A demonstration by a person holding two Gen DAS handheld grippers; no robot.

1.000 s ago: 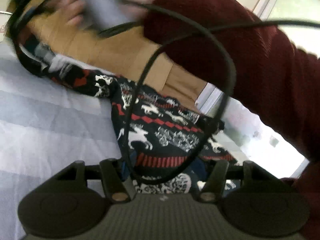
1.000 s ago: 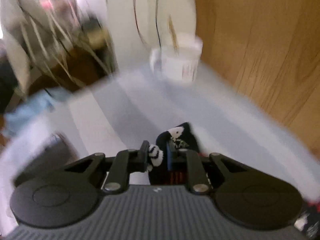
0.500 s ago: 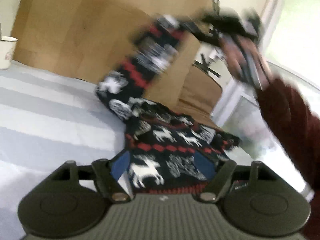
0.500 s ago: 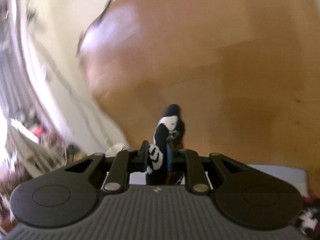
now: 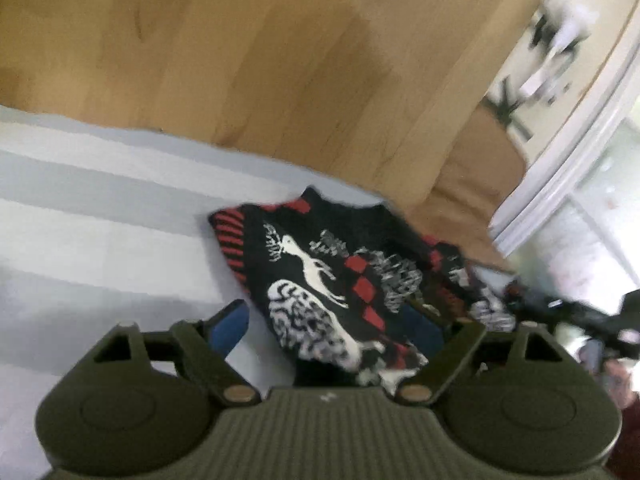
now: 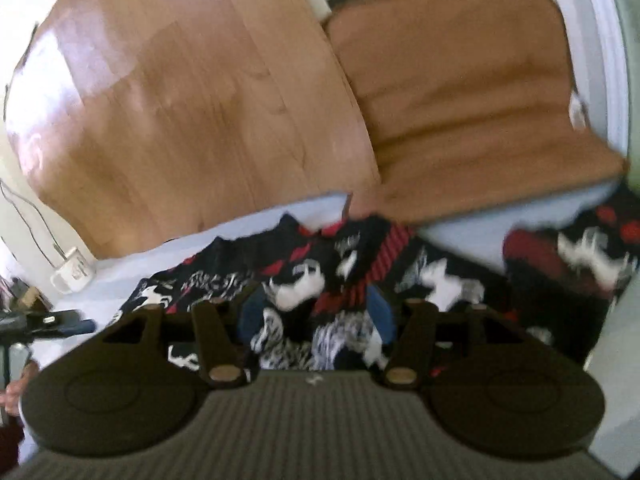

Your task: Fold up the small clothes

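Pale blue-and-white striped bed sheet [image 5: 100,208] underneath everything, wooden headboard [image 5: 256,52] upright behind it, tan cushion [image 6: 460,92] propped beside the headboard

Black knitted sweater [image 5: 340,280] with white reindeer and red diamonds spread on the sheet, red-striped cuff toward the headboard in the left wrist view; in the right wrist view, bunched in folds across the sheet below the headboard and cushion, one part lying off toward the right edge

Left gripper [image 5: 332,332] low over the near edge of the sweater, jaws wide and opening further; sweater lying between the blue pads, nearer the right-hand pad, left-hand pad over bare sheet; no squeeze on the cloth visible

Right gripper [image 6: 316,316] low over the crumpled middle of the sweater, jaws parted and opening; folds of knit between and under the blue pads [image 6: 252,312], touching or not impossible to tell through the blur

White mug [image 6: 74,274] standing on the sheet by the headboard, well apart from the sweater
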